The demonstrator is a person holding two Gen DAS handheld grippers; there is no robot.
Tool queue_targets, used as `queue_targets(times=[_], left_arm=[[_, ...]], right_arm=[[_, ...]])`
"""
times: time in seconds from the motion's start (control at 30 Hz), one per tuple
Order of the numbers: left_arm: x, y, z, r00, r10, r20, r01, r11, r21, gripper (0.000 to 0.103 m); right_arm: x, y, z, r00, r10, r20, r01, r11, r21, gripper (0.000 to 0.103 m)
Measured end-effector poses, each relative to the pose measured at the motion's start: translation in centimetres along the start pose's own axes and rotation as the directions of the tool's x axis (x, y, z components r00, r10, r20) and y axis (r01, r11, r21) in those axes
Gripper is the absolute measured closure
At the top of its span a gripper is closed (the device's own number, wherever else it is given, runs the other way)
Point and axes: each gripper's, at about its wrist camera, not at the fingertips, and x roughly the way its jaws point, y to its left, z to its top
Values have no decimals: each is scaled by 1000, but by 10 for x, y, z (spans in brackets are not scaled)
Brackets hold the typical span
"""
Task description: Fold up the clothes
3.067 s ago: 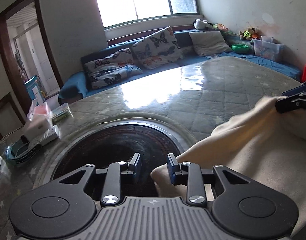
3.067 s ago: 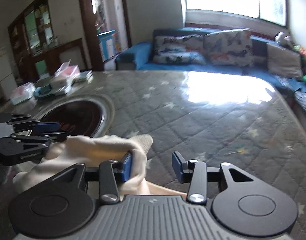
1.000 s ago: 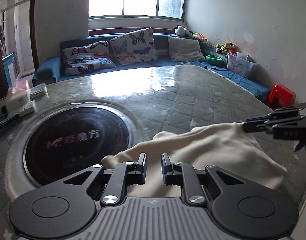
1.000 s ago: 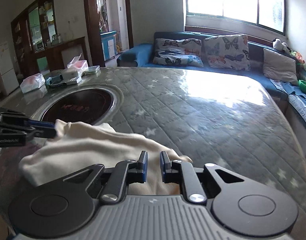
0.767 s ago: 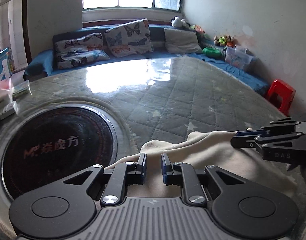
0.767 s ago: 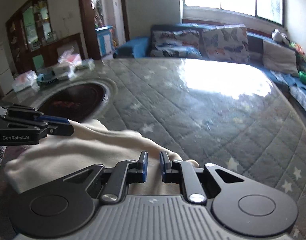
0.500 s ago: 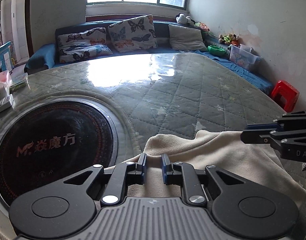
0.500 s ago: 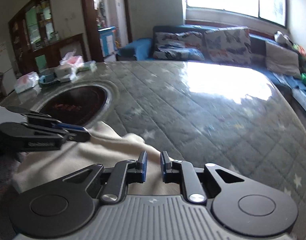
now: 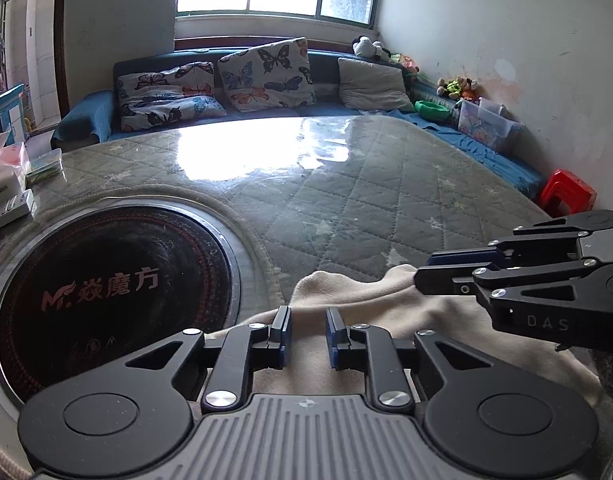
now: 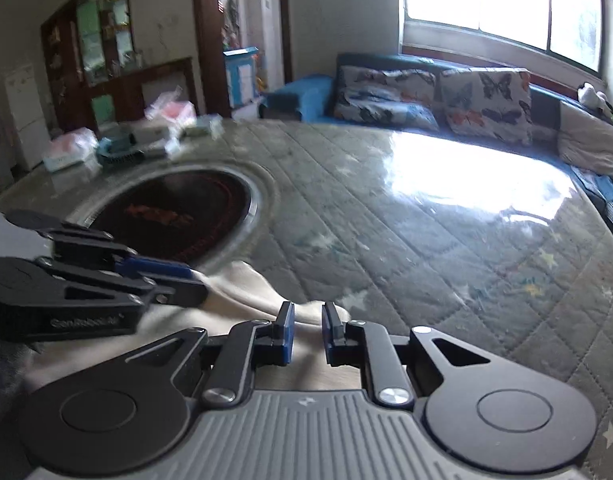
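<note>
Left tool [image 9: 307, 330] has its jaws opening, a narrow gap over the cream cloth [image 9: 386, 312], not clearly pinching it. Right tool [image 10: 305, 326] is nearly closed on a fold of that cloth. The cloth lies bunched under both tools on the quilted worktop [image 9: 366, 200], with the round black cooktop [image 9: 106, 292] just left of it.

Black left gripper [image 9: 306, 334], right gripper [image 10: 304, 334]: blue pads, silver screws, ribbed grey body.
</note>
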Motion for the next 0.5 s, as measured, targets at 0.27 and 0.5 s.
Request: queue_targets(times=[0.27,0.5], left_arm=[[-2,-9,-12,1000,19,4,-19,999,45,82],[-8,-5,-18,1000,21,8,-21,999,36,81]], right_arm=[[3,28,-10,999,30,-16,-32,995,-98,88],[-9,41,-12,999,48,0,-47,989,-137,88]])
